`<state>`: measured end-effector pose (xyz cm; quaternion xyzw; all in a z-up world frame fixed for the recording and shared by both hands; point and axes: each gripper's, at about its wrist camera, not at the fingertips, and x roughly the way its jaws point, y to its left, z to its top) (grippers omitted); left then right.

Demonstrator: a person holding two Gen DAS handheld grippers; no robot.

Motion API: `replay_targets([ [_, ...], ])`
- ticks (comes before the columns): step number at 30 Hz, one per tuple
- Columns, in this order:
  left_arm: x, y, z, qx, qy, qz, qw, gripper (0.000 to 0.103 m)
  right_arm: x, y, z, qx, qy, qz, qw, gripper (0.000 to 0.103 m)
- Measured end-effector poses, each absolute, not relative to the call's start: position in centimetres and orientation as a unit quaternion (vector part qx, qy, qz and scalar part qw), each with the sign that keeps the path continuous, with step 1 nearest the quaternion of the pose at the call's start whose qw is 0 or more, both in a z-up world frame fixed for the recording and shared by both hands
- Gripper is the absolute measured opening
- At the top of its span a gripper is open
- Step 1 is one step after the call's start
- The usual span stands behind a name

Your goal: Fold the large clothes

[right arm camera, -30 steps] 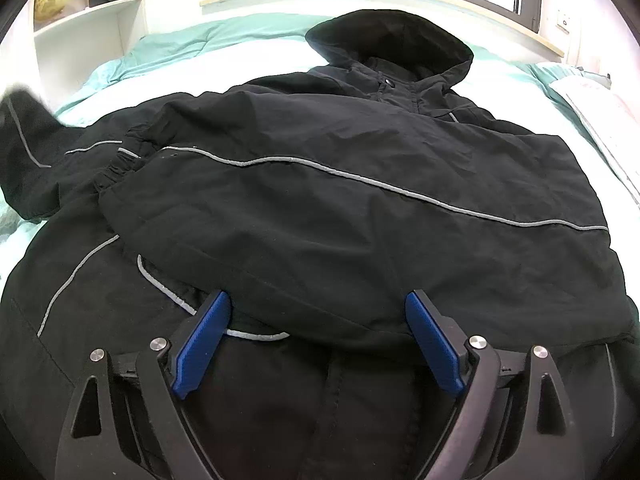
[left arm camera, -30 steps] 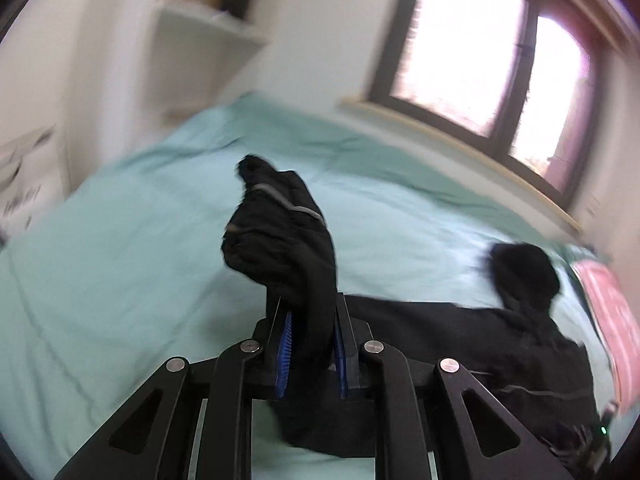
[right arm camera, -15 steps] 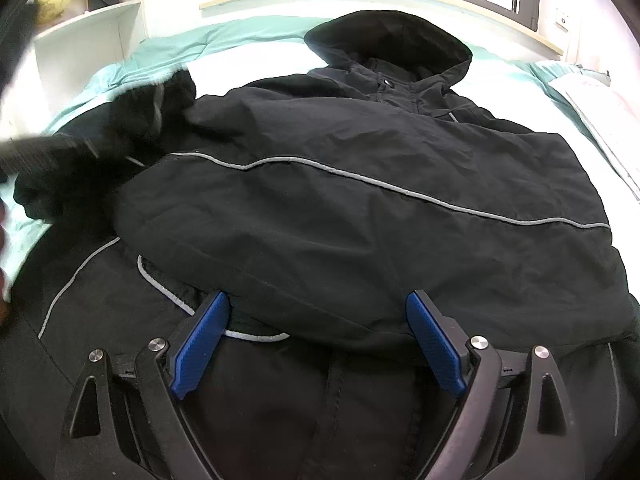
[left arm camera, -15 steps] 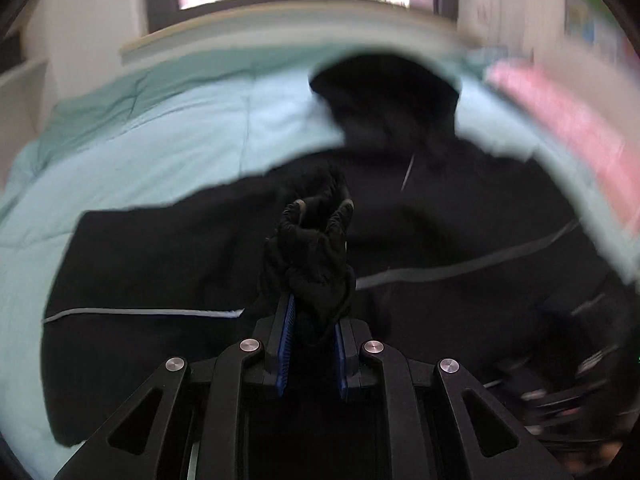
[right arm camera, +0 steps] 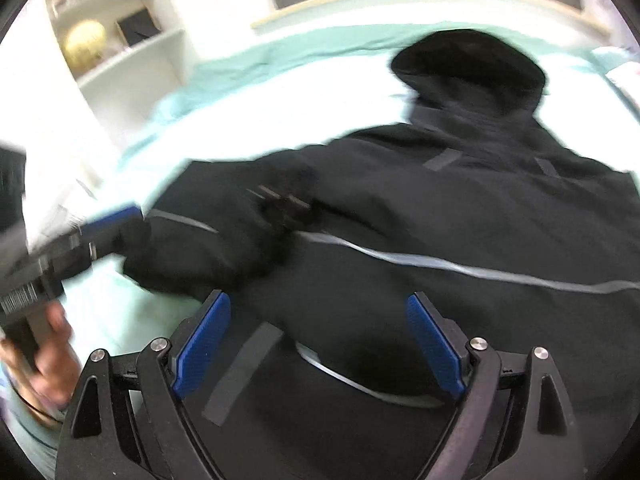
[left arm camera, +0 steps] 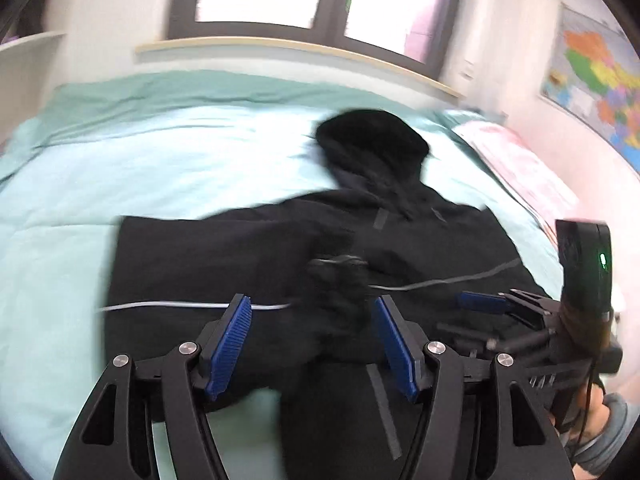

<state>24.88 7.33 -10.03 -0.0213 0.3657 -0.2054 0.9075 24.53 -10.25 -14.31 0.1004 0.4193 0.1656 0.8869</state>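
- The jacket lies flat on the bed, hood toward the window, so its long axis runs away from us
- Our left claw is spread wide and holds nothing; the folded sleeve cuff lies just ahead, between its pads
- Our right claw is also spread, empty, over the jacket's lower part
- We judge the left claw nearer to the sleeve
- Motion blur hides the cuff details; the hem is cut off behind the claws
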Motion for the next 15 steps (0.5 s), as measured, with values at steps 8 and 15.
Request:
replay_targets([
  [8,23.2,16.8,-7.0,-0.037,0.386,-0.103,0.916,0.065,33.0,-5.7,-18.0,0.204,0.489,0.182,0.828,0.042],
  [15,23.7,18.4,-4.6,-0.020,0.411,-0.073,0.908,0.065,30.9,-6.0,-12.7,0.141,0.424,0.183,0.876,0.027],
])
